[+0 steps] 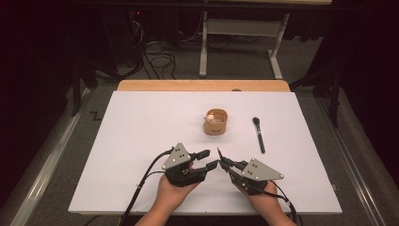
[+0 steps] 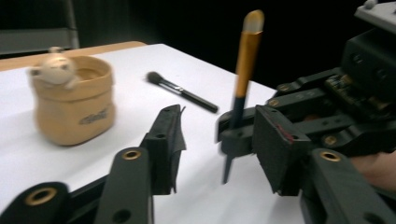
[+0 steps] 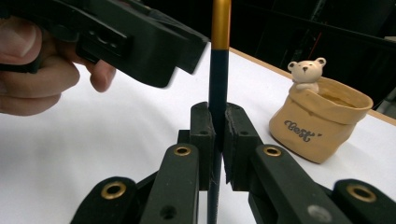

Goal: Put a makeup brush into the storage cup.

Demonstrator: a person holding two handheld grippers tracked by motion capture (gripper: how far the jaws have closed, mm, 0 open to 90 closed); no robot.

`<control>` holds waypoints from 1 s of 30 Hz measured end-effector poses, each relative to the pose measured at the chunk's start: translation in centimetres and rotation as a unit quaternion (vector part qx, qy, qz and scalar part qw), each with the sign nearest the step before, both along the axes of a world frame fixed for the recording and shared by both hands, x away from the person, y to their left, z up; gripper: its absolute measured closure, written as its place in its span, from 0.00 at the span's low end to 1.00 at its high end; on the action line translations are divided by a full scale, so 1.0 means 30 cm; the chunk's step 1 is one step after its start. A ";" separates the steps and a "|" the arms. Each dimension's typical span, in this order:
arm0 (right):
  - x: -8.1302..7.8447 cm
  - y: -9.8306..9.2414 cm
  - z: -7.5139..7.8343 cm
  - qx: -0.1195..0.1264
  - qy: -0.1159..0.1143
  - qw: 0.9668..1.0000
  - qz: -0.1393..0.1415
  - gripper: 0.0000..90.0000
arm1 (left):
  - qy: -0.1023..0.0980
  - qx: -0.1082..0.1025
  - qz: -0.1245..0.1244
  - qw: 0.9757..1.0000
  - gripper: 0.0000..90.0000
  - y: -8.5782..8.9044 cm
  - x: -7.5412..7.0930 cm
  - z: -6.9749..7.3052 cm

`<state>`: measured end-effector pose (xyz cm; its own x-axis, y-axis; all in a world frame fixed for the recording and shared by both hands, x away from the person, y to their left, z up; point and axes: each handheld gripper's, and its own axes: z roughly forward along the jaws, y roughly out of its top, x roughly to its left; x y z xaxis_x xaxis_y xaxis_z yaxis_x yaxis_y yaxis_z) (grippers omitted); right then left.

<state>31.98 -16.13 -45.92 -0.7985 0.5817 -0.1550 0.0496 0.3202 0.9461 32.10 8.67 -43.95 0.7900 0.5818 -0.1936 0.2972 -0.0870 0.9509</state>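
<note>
My right gripper [image 1: 223,162] [image 3: 219,135] is shut on a thin brush [image 3: 220,28] with a gold upper handle and a black lower handle, holding it upright just above the table. My left gripper [image 1: 211,158] [image 2: 219,128] is open. Its jaws stand apart on either side of that brush [image 2: 246,56], and the pads are off it. The two grippers meet tip to tip near the table's front middle. A tan pouch-shaped pot with a small bear figure [image 1: 216,122] [image 2: 74,102] [image 3: 322,121] stands farther back.
A black make-up brush [image 1: 258,135] [image 2: 182,92] lies flat to the right of the pot. The white table top [image 1: 141,141] has a wooden strip [image 1: 202,85] along its far edge. The hand on the left gripper [image 3: 42,60] sits close to the right gripper's camera.
</note>
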 end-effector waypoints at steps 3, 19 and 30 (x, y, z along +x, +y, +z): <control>0.002 -0.011 0.005 0.003 0.001 1.000 -0.003 0.94 | 0.000 0.007 0.012 1.000 0.53 0.034 0.002 -0.006; 0.011 -0.053 0.018 0.013 -0.004 1.000 -0.017 0.94 | 0.005 0.033 0.099 0.995 0.28 0.224 0.005 -0.055; 0.018 -0.088 0.029 0.022 -0.008 0.999 -0.027 0.94 | 0.006 0.040 0.141 0.989 0.16 0.335 -0.008 -0.075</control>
<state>32.53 -18.77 -45.05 -0.7627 0.6311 -0.1414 0.0499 0.2755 0.9600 31.85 18.71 -46.21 0.5917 0.7929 -0.1456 0.3315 -0.0747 0.9405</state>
